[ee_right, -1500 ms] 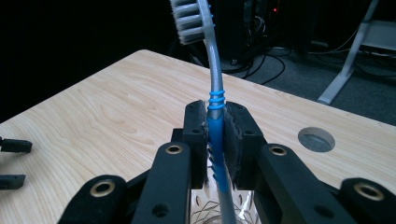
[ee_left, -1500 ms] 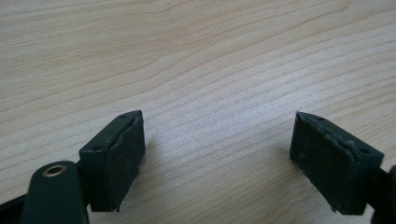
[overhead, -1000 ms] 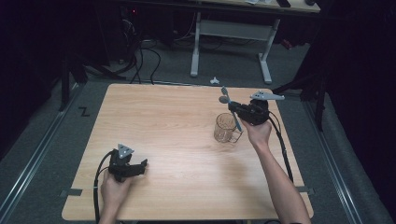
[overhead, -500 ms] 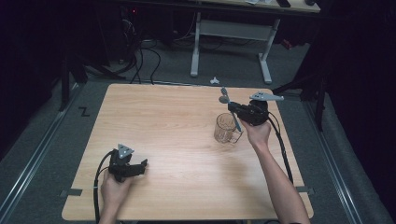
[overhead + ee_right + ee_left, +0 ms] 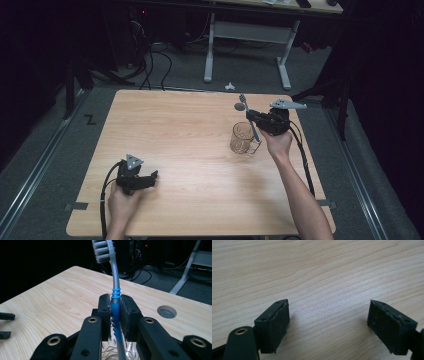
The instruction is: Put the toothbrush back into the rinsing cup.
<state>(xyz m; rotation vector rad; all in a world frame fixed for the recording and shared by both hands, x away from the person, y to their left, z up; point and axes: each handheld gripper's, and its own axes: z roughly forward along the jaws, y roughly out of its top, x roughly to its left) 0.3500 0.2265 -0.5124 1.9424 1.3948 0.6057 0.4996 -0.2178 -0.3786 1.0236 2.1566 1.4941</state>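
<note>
Blue and grey, the plastic toothbrush (image 5: 115, 307) is pinched tight between the two black jaws of the right gripper (image 5: 115, 315). Its white bristles point up, and its bottom end goes down into the clear glass cup with a handle (image 5: 243, 138). The cup stands on the light wooden table (image 5: 190, 130), near the right side. A round hole (image 5: 166, 311) is cut in the tabletop close by. The left gripper (image 5: 150, 177) rests low on the table near the front left corner, well apart from the cup. Its jaws are spread wide with bare wood between them.
</note>
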